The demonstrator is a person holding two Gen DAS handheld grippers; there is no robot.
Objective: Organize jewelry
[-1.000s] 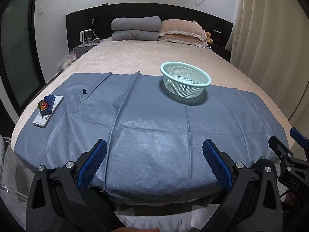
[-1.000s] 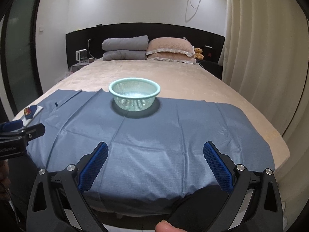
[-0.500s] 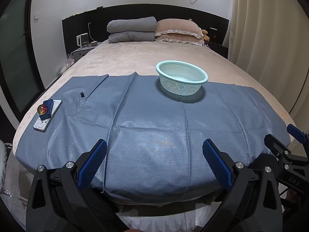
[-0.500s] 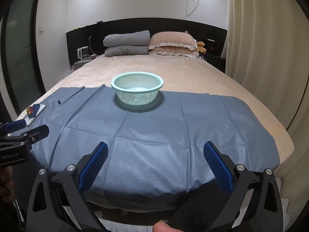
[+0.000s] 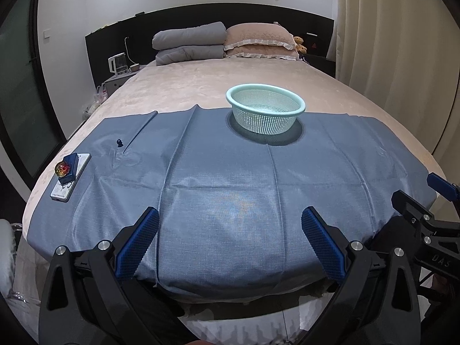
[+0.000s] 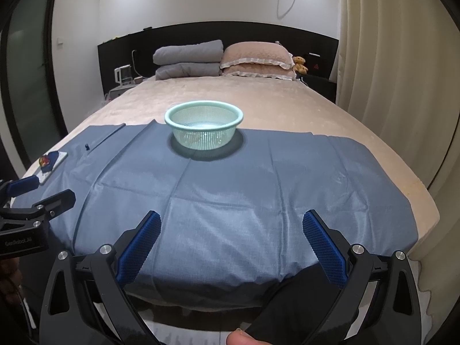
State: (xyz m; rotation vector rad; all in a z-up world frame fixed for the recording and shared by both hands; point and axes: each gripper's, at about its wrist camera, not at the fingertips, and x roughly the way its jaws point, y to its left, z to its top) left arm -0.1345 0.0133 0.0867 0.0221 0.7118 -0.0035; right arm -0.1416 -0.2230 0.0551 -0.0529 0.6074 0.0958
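Observation:
A mint green mesh basket stands on a blue cloth spread over the foot of a bed; it also shows in the right wrist view. At the cloth's left edge a small blue box with a shiny multicoloured gem rests on a white card. A small dark blue piece lies beyond it. My left gripper is open and empty above the cloth's near edge. My right gripper is open and empty too, to the right of the left one.
The bed has folded grey quilts and pink pillows at its head. A nightstand with a kettle stands at the far left. Curtains hang along the right side.
Both grippers have drawn back and risen slightly, so the basket and cloth sit a little farther off. Both stay open and empty.

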